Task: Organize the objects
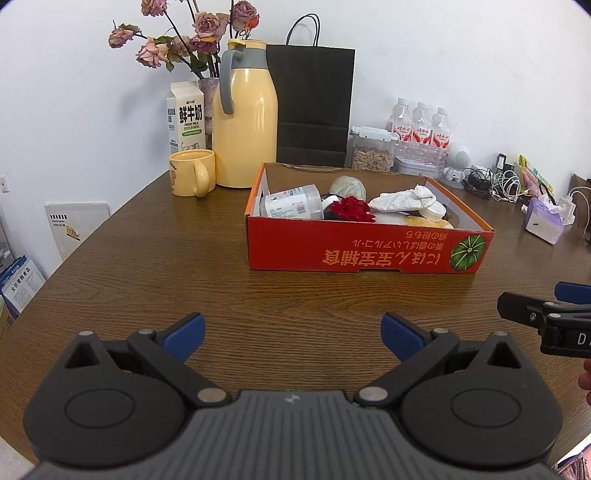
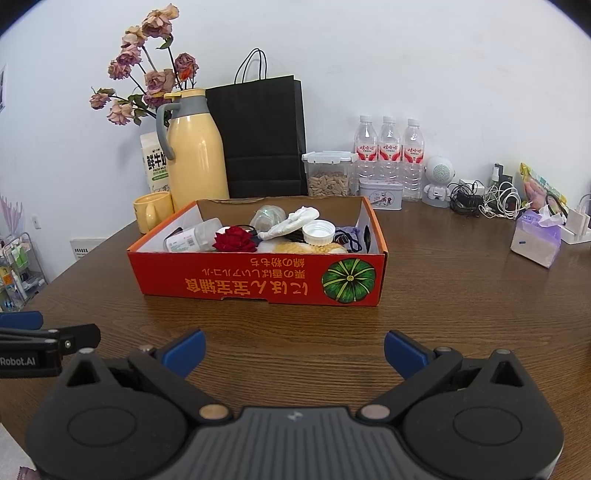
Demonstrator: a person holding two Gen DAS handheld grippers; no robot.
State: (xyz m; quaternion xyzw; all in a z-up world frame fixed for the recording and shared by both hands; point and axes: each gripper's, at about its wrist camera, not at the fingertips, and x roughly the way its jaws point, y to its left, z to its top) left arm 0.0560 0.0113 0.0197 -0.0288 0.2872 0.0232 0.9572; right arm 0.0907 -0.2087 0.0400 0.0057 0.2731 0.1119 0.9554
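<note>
Fingers (image 1: 184, 334) of the left gripper (image 1: 293, 338) are spread wide, nothing between them — blue pads hang over bare brown worktop (image 1: 147, 266). Right gripper (image 2: 294, 349) is the same: fingers (image 2: 404, 350) spread apart, empty, over the wood in front of the box. Each gripper shows at the edge of the other's view, side by side and apart.

Red cardboard box (image 1: 365, 251) sits on the worktop ahead of both grippers, open at the top, with upside-down orange lettering and a green pumpkin print on its near wall. Inside it — a clear plastic bottle (image 1: 291, 205) lying on its side at the left, a red rose (image 1: 351, 208) near the middle, crumpled white cloth (image 1: 402, 199) to the right of that, a white screw cap (image 2: 318, 230), and a pale round object at the back which I cannot identify. A dark cord lies at the right end of the box.

Behind the box stand a yellow thermos jug (image 1: 245, 122), a yellow mug (image 1: 192, 171), a milk carton (image 1: 184, 118), a vase of dried roses (image 1: 184, 33) and a black paper bag (image 1: 314, 103). Further right: a clear snack container (image 1: 373, 147), three water bottles (image 1: 421, 125), a small white robot speaker (image 2: 437, 181), tangled cables (image 2: 487, 201) and a tissue pack (image 2: 535, 243).
</note>
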